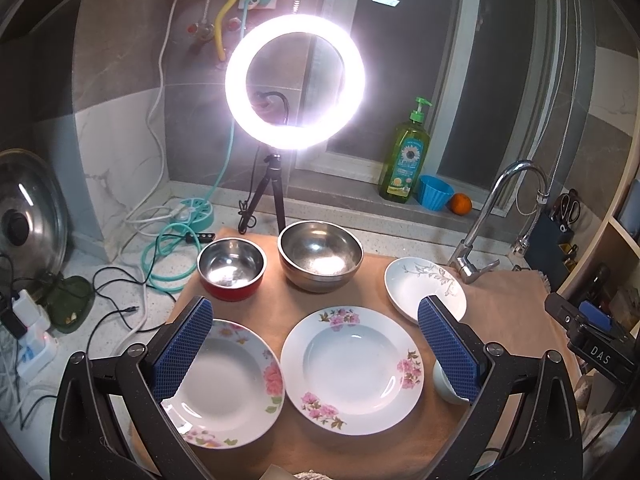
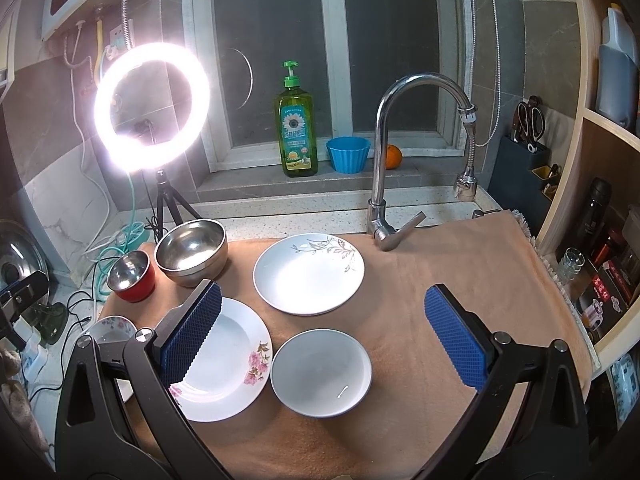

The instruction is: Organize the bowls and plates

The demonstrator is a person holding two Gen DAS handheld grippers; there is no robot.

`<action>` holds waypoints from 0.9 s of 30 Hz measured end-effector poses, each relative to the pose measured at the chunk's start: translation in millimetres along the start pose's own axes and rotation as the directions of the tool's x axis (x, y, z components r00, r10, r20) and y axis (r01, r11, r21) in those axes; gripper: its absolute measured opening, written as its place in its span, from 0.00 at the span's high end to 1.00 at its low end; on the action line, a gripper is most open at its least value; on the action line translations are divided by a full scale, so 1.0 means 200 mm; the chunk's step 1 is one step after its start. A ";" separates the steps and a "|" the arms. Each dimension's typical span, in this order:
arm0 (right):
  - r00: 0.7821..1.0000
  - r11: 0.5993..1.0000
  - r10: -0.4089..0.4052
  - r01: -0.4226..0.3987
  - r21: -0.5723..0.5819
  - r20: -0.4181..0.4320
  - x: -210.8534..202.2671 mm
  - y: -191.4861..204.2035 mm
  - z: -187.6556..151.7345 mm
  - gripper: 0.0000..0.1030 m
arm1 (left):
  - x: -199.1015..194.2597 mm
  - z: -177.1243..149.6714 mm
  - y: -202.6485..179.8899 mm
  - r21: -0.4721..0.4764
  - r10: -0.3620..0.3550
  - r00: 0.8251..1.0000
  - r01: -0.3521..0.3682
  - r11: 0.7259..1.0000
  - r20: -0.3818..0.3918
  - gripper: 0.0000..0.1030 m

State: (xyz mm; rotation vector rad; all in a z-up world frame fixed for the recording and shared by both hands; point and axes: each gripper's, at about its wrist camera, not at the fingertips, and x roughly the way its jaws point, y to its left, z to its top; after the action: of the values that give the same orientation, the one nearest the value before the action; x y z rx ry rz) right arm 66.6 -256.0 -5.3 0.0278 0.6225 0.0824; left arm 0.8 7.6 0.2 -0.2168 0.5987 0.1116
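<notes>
Everything sits apart on the cloth, seemingly laid out for sorting: at the left the red bowl and steel bowl, both empty, with two flowered plates in front. To the right lie the branch-pattern plate and white bowl, bare too. The left gripper and right gripper hover wide open, holding nothing.
</notes>
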 end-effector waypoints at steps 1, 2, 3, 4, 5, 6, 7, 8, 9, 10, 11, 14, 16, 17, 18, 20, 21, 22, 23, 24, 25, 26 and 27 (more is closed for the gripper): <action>1.000 1.000 -0.002 0.002 0.000 0.000 0.00 0.00 0.00 0.00 | 0.00 0.00 0.00 0.000 0.000 1.000 0.000 1.000 0.001 0.01; 1.000 1.000 -0.001 0.001 0.000 -0.001 0.00 0.00 0.00 0.00 | 0.00 0.00 0.00 0.000 0.000 1.000 0.000 1.000 0.002 0.01; 1.000 1.000 -0.001 0.001 -0.001 -0.001 0.00 0.00 0.00 0.00 | 0.00 0.01 0.00 0.000 -0.001 1.000 0.001 1.000 0.001 0.01; 1.000 1.000 -0.001 0.001 0.000 -0.001 0.00 0.00 0.00 0.00 | 0.00 0.01 0.01 0.000 -0.002 1.000 0.002 1.000 0.001 0.01; 1.000 1.000 -0.002 0.002 -0.001 -0.001 0.00 0.00 0.00 0.00 | 0.00 0.01 0.00 0.000 -0.001 1.000 0.001 1.000 0.001 0.01; 1.000 1.000 -0.003 0.003 0.000 -0.003 0.00 0.00 0.00 0.00 | 0.01 0.01 0.00 0.002 -0.001 1.000 0.001 1.000 0.000 0.01; 1.000 1.000 -0.002 0.002 0.000 -0.002 0.00 0.00 0.00 0.00 | 0.01 0.01 0.00 0.003 -0.002 1.000 0.003 1.000 -0.001 0.01; 1.000 1.000 -0.003 0.003 0.001 -0.003 0.01 0.00 0.01 0.00 | 0.01 0.01 0.00 0.003 -0.003 1.000 0.004 1.000 -0.002 0.01; 1.000 1.000 -0.003 0.003 0.001 -0.004 0.01 0.00 0.01 0.00 | 0.01 0.01 0.01 0.004 -0.005 1.000 0.005 1.000 -0.004 0.01; 1.000 1.000 -0.004 0.004 -0.001 -0.002 0.01 0.00 0.00 0.00 | 0.01 0.01 0.01 0.004 -0.007 1.000 0.007 1.000 -0.005 0.01; 1.000 1.000 -0.003 0.003 -0.001 -0.002 0.01 0.00 0.00 0.00 | 0.01 0.01 0.01 0.005 -0.008 1.000 0.008 1.000 -0.006 0.01; 1.000 1.000 -0.003 0.003 0.000 -0.002 0.01 0.00 0.00 0.00 | 0.01 0.02 0.01 0.006 -0.009 1.000 0.009 1.000 -0.006 0.01; 1.000 1.000 -0.002 0.002 0.000 -0.003 0.01 0.00 0.00 0.00 | 0.01 0.02 0.01 0.005 -0.008 1.000 0.008 1.000 -0.007 0.01; 1.000 1.000 -0.003 0.003 0.000 -0.003 0.01 0.00 0.00 0.00 | 0.01 0.02 0.01 0.004 -0.008 1.000 0.008 1.000 -0.007 0.01; 1.000 1.000 -0.002 0.002 0.000 -0.004 0.01 0.01 0.01 0.00 | 0.01 0.02 0.01 0.003 -0.008 1.000 0.008 1.000 -0.007 0.01; 1.000 1.000 -0.003 0.003 -0.001 -0.003 0.01 0.00 0.00 0.00 | 0.02 0.02 0.01 0.001 -0.008 1.000 0.008 1.000 -0.010 0.01; 1.000 1.000 -0.004 0.004 -0.001 -0.004 0.01 0.01 0.01 0.00 | 0.02 0.02 0.01 0.001 -0.009 1.000 0.009 1.000 -0.011 0.01; 1.000 1.000 -0.003 0.003 -0.001 -0.004 0.01 0.00 0.00 0.00 | 0.03 0.02 0.01 0.000 -0.010 1.000 0.010 1.000 -0.013 0.01; 1.000 1.000 -0.003 0.003 0.000 -0.004 0.01 0.00 0.00 0.00 | 0.03 0.02 0.01 0.000 -0.011 1.000 0.011 1.000 -0.014 0.01; 1.000 1.000 -0.002 0.002 0.000 -0.005 0.01 0.00 0.00 0.00 | 0.03 0.02 0.01 0.001 -0.010 1.000 0.010 1.000 -0.014 0.01; 1.000 1.000 -0.003 0.003 0.000 -0.006 0.02 0.01 0.00 0.00 | 0.03 0.02 0.01 0.002 -0.011 1.000 0.011 1.000 -0.016 0.01; 1.000 1.000 -0.003 0.003 0.000 -0.008 0.02 0.01 0.00 0.00 | 0.04 0.02 0.01 0.003 -0.011 1.000 0.011 1.000 -0.019 0.01; 1.000 1.000 -0.003 0.003 0.001 -0.012 0.03 0.01 0.00 0.00 | 0.04 0.02 0.01 0.003 -0.011 1.000 0.011 1.000 -0.021 0.01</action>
State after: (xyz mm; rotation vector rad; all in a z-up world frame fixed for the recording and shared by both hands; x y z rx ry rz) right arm 70.8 -253.1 -7.8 0.0269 0.6346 0.0795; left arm 8.9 11.4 -1.9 -0.2190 0.6188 0.0976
